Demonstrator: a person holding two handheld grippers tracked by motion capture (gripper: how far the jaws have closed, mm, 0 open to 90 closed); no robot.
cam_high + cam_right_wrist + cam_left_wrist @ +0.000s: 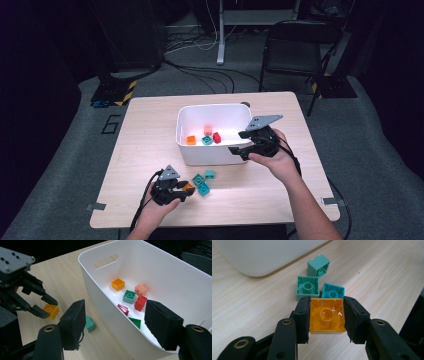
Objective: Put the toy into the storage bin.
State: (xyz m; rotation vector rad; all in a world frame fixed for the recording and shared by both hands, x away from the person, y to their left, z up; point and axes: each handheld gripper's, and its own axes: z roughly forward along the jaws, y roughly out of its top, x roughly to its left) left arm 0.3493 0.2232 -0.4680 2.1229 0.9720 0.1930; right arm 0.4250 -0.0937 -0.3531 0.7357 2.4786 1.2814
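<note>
Black folding chair (295,45) parked on grey carpet (60,165). Loose cables (200,75) snaking past a white post (220,35). Yellow-black striped plate (114,92) far left.

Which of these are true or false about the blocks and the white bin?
1. The left gripper is closed on an orange block. True.
2. The white bin holds nothing. False: it holds several blocks, among them a red block and a pink block.
3. Teal blocks lie on the table just past the orange block. True.
4. The right gripper grips a red block. False: its jaws are apart at the bin's near wall and nothing sits between them.
5. The orange block in the left gripper is already in the bin. False: it is outside, in front of the bin.
</note>
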